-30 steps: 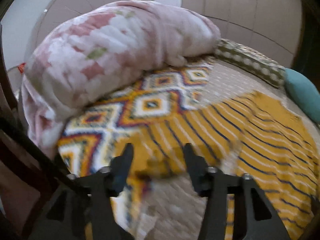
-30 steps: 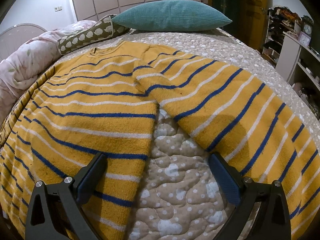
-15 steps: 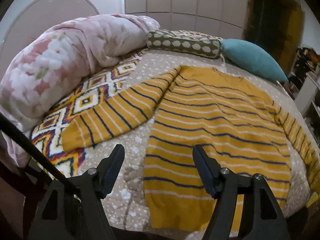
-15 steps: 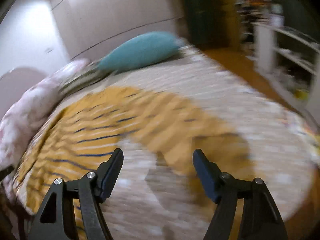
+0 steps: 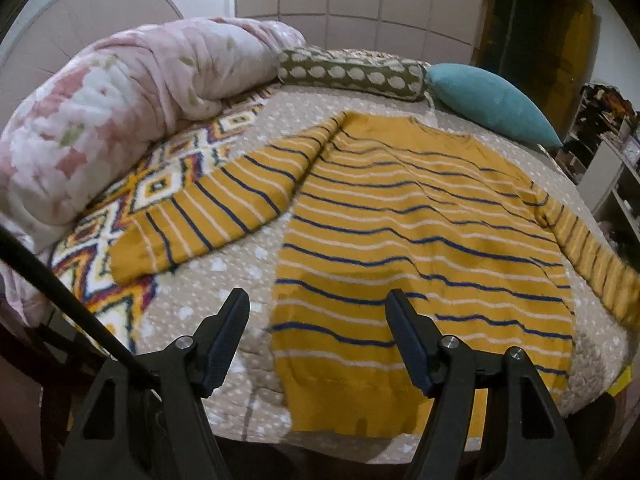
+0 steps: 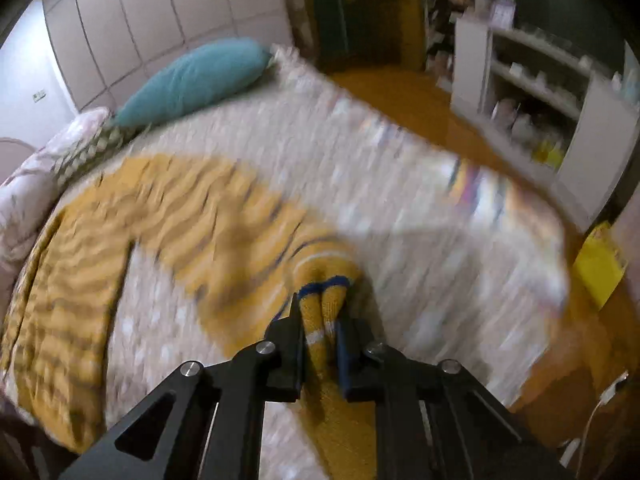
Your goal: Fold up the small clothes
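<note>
A yellow sweater (image 5: 408, 224) with blue and white stripes lies flat on the bed, both sleeves spread out. My left gripper (image 5: 318, 308) is open and empty, held above the sweater's bottom hem near the left corner. My right gripper (image 6: 322, 312) is shut on the cuff end of the sweater's right sleeve (image 6: 320, 280), which bunches between the jaws. The right wrist view is blurred by motion; the sweater body (image 6: 80, 248) shows at its left.
A pink floral duvet (image 5: 120, 92), a patterned bolster (image 5: 352, 72) and a teal pillow (image 5: 488, 100) lie at the head of the bed. A diamond-patterned blanket (image 5: 132, 200) lies under the left sleeve. White shelves (image 6: 540, 92) stand right of the bed.
My right gripper swung right to the sleeve end and shut on the cuff. My left gripper let go of the left sleeve cuff, pulled back and turned toward the sweater's hem, staying open.
</note>
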Action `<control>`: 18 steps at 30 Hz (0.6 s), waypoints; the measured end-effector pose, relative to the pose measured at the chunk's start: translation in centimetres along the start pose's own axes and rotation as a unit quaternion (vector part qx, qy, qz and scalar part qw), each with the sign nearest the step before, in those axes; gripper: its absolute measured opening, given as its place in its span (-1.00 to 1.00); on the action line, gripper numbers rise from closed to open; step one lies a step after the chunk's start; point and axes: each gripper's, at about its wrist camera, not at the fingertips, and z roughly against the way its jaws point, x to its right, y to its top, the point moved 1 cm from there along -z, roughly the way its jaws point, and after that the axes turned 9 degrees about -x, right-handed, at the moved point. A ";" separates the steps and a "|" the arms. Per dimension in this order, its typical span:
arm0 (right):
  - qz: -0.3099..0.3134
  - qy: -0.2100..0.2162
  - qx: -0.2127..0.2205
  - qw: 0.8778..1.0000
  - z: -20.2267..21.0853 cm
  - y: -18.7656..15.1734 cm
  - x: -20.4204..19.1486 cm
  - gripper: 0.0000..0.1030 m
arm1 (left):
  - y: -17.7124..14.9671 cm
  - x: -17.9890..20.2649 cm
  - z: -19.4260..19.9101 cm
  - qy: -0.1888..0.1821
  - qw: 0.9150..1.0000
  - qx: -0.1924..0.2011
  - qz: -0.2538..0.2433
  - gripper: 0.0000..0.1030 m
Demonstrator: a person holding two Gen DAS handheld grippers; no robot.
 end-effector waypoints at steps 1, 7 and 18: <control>-0.002 -0.019 0.014 1.000 0.8 1.4 0.7 -0.73 | 0.1 -0.2 0.1 0.003 1.000 0.002 0.005 0.35; -0.036 -0.123 0.016 0.992 0.8 5.7 4.0 -0.32 | 0.1 -2.4 -1.9 0.006 0.999 -0.023 0.036 0.35; 0.063 0.259 -0.135 0.954 -2.8 -6.4 -13.7 0.22 | -1.0 -5.4 -7.7 -0.068 0.994 -0.080 0.043 0.61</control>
